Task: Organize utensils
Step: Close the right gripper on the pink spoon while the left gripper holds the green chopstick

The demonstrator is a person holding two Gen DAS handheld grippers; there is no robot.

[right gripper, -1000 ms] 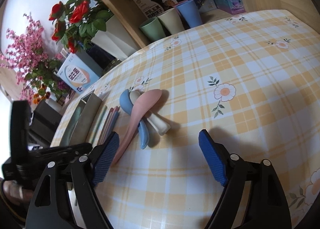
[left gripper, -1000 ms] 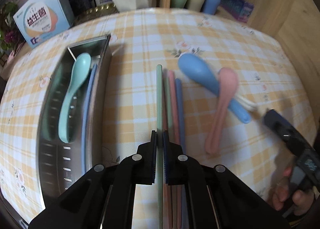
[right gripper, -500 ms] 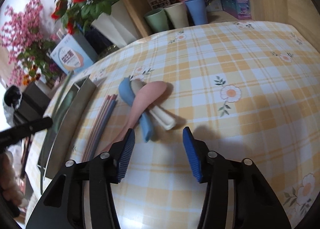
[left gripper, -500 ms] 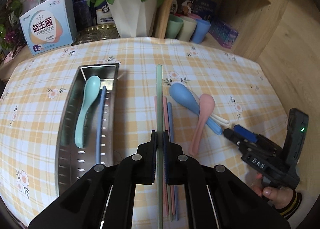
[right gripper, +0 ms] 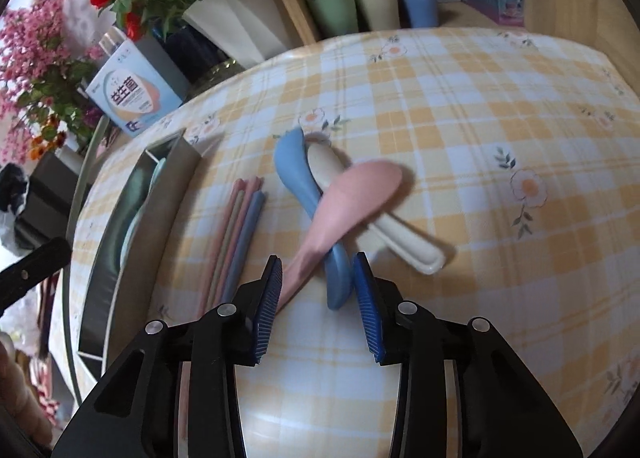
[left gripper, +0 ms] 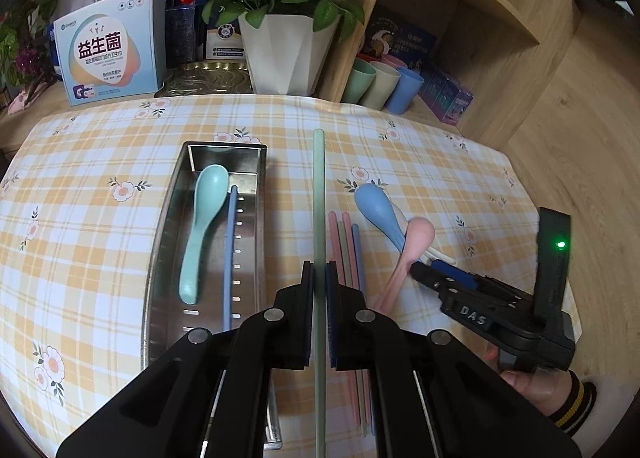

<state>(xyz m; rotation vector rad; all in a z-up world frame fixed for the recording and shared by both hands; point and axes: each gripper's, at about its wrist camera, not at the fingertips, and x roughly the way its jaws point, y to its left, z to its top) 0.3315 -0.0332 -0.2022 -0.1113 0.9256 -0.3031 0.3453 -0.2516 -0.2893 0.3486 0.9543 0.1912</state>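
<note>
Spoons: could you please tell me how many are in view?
4: teal spoon in the metal tray; blue spoon, cream spoon and pink spoon piled on the tablecloth.

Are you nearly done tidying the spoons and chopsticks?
Not yet. Done: a mint spoon and a blue chopstick already lie in the metal tray. In hand: the left gripper pinches a green chopstick; the right gripper, jaws just closing, straddles the blue spoon and pink spoon handles. Left: those, the cream spoon and three chopsticks on the table.
</note>
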